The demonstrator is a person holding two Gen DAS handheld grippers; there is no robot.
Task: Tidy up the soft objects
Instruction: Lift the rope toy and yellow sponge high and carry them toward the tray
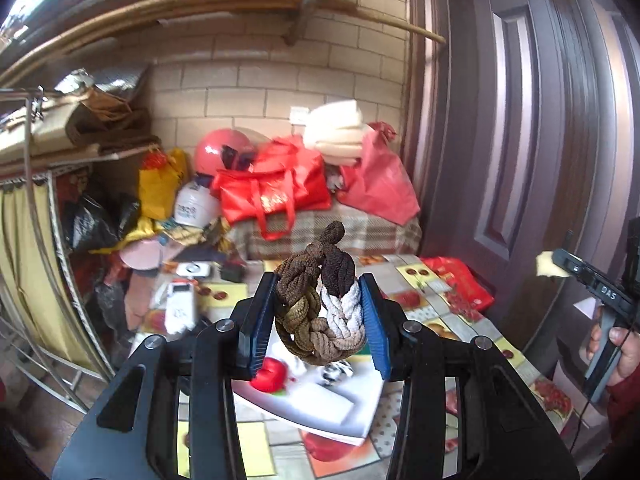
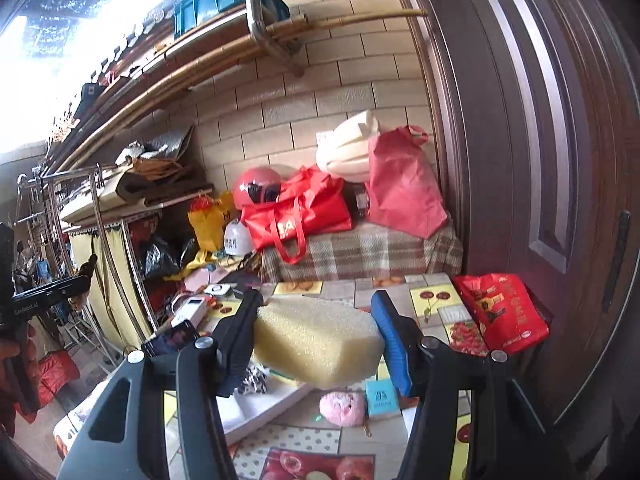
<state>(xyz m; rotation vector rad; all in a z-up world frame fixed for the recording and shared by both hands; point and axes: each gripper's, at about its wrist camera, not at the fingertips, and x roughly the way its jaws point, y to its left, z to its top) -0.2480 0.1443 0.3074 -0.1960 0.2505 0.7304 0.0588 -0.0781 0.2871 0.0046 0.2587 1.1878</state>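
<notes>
My left gripper (image 1: 318, 308) is shut on a knotted rope toy (image 1: 320, 304), brown and white, held above a white tray (image 1: 320, 404). A red soft object (image 1: 272, 374) and a black-and-white patterned ball (image 1: 336, 372) lie in the tray. My right gripper (image 2: 316, 336) is shut on a yellow sponge block (image 2: 316, 344), held above the table. The right gripper and a bit of the sponge (image 1: 548, 266) also show at the right edge of the left wrist view. Below lie a pink plush (image 2: 343, 408) on the table and the patterned ball (image 2: 254, 380) in the tray (image 2: 264, 404).
The table has a fruit-patterned cloth (image 2: 432, 300). On it lie a teal box (image 2: 382, 398), a red bag (image 2: 500, 312), a phone (image 2: 172, 338) and white devices (image 2: 192, 308). Red bags (image 2: 300, 208) sit on a plaid-covered bench behind. A brown door (image 2: 540, 140) is at right, metal racks (image 2: 100, 240) at left.
</notes>
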